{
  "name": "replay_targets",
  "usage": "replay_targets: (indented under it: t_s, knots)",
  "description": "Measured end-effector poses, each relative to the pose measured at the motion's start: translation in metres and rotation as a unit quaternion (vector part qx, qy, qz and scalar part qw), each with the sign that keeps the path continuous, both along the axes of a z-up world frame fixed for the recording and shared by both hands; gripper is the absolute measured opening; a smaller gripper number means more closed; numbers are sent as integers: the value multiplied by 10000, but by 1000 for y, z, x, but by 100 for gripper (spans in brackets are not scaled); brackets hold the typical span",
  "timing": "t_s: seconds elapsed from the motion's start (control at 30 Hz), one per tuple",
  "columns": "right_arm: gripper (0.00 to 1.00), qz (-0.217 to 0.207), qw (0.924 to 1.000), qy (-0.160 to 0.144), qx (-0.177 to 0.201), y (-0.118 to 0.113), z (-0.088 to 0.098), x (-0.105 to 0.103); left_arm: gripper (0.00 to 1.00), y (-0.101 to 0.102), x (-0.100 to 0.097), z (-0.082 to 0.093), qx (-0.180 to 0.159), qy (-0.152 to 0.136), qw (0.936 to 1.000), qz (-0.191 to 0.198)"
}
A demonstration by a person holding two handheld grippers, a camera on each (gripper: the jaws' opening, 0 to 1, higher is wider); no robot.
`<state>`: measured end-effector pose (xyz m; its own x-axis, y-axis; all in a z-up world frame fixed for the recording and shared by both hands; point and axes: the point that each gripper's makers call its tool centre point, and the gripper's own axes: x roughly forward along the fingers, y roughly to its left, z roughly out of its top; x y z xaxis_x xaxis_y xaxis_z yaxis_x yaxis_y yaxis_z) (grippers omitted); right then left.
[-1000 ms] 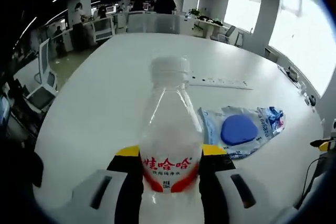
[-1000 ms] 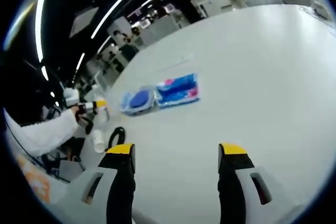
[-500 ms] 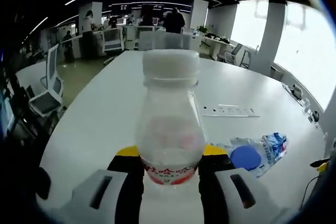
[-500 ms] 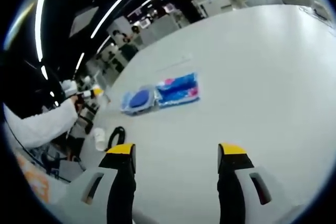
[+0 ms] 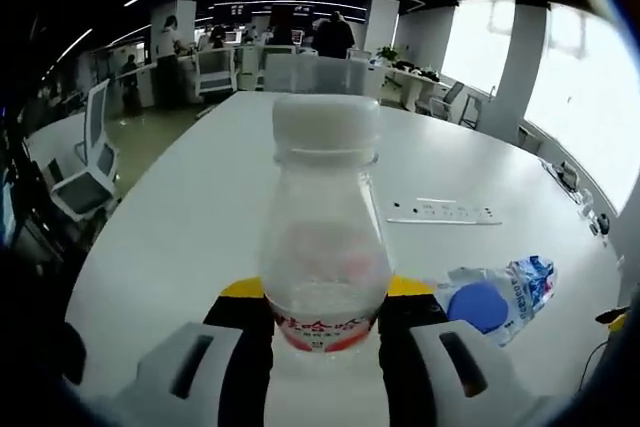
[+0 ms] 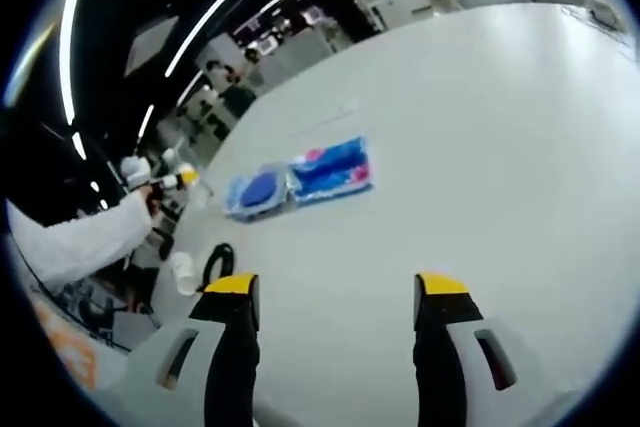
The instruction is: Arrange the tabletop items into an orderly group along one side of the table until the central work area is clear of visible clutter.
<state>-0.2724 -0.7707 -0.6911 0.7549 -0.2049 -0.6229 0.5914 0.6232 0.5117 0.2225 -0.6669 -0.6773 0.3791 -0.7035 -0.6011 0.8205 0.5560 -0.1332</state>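
My left gripper is shut on a clear plastic bottle with a white cap and a red label, held upright above the white table. A clear bag with a blue round thing lies on the table to the right. In the right gripper view that bag lies beside a blue packet, well ahead of my right gripper, which is open over bare table with nothing between its jaws. At the far left of that view, the left gripper shows, held in a white-sleeved hand.
A white power strip lies on the table beyond the bottle. A white cup and a black cable sit near the table's edge. Office chairs, desks and people stand past the table's far end.
The left gripper has lifted the bottle off the table; the bottle now sits higher in its view and the blue-disc bag lower right. The right gripper has barely shifted.
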Motion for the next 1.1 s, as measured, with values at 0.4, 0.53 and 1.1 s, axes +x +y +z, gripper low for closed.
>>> replay_targets:
  t_s: [0.4, 0.53, 1.1]
  knots:
    - [61, -65, 10000, 40, 34, -1, -2, -1, 40, -8, -5, -8, 40, -198, 9983, -539]
    - [61, -52, 9999, 60, 70, 1, -5, -2, 40, -6, -8, -13, 84, -178, 9982, -573]
    - [61, -50, 9999, 37, 119, 2, -6, -2, 40, 2, -17, -20, 81, -282, 9981, -545]
